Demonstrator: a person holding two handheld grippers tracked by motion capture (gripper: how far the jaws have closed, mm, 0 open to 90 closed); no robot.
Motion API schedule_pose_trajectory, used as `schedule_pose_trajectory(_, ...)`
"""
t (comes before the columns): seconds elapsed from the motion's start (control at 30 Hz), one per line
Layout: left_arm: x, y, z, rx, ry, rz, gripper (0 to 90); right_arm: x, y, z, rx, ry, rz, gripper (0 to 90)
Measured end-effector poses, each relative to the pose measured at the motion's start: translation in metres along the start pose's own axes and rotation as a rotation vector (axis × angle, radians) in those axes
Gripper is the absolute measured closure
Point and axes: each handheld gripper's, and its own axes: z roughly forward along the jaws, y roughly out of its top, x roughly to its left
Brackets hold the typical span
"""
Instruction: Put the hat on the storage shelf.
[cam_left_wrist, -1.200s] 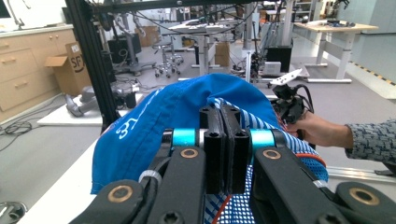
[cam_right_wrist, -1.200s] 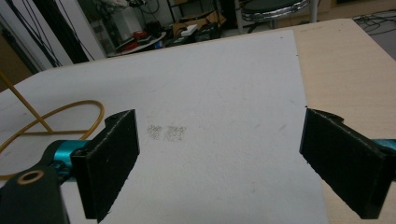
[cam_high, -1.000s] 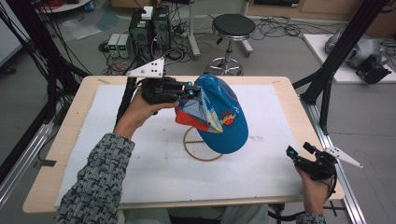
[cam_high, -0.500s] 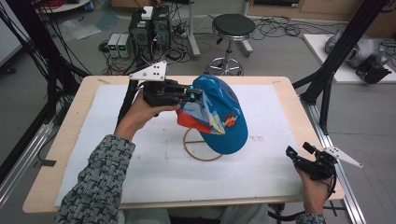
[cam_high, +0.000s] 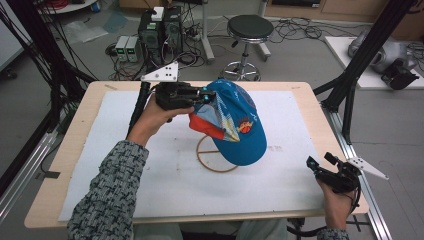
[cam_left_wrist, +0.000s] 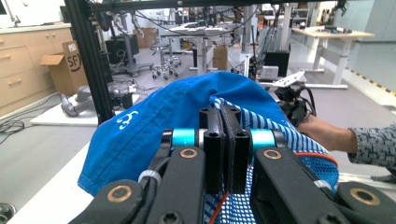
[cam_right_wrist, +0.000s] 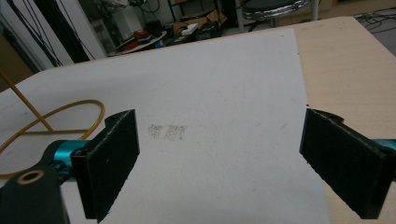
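Observation:
A blue cap (cam_high: 240, 125) with a red-lined brim and a printed badge hangs in the air over the table's middle. My left gripper (cam_high: 206, 95) is shut on its rear edge; in the left gripper view the jaws press together on the fabric of the cap (cam_left_wrist: 140, 126), with the left gripper (cam_left_wrist: 223, 112) level. Below the cap stands a thin gold wire stand (cam_high: 210, 162) with a ring base, its upper part hidden by the cap. My right gripper (cam_high: 320, 161) rests at the table's front right corner, open with nothing between its jaws (cam_right_wrist: 219, 149). The stand's ring (cam_right_wrist: 51, 121) lies to its left.
A white mat (cam_high: 150, 175) covers most of the wooden table (cam_high: 75, 150). Black frame posts (cam_high: 350, 85) rise at the table's right and left sides. A stool (cam_high: 247, 30) and electronics boxes (cam_high: 160, 25) stand on the floor beyond the far edge.

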Motion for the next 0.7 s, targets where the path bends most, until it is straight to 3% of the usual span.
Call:
schedule_pose_trajectory(0.33, -0.0012, 0.0001, 0.0003, -0.010, -0.019, -0.005, 85.6, -0.0002, 0.0001, 0.0001, 0.000, 0.002, 0.002, 11.0)
schedule_pose_trajectory(0.7, -0.0010, -0.0030, -0.0026, -0.020, -0.013, -0.040, 66.9, -0.0001, 0.0001, -0.0001, 0.000, 0.000, 0.001, 11.0)
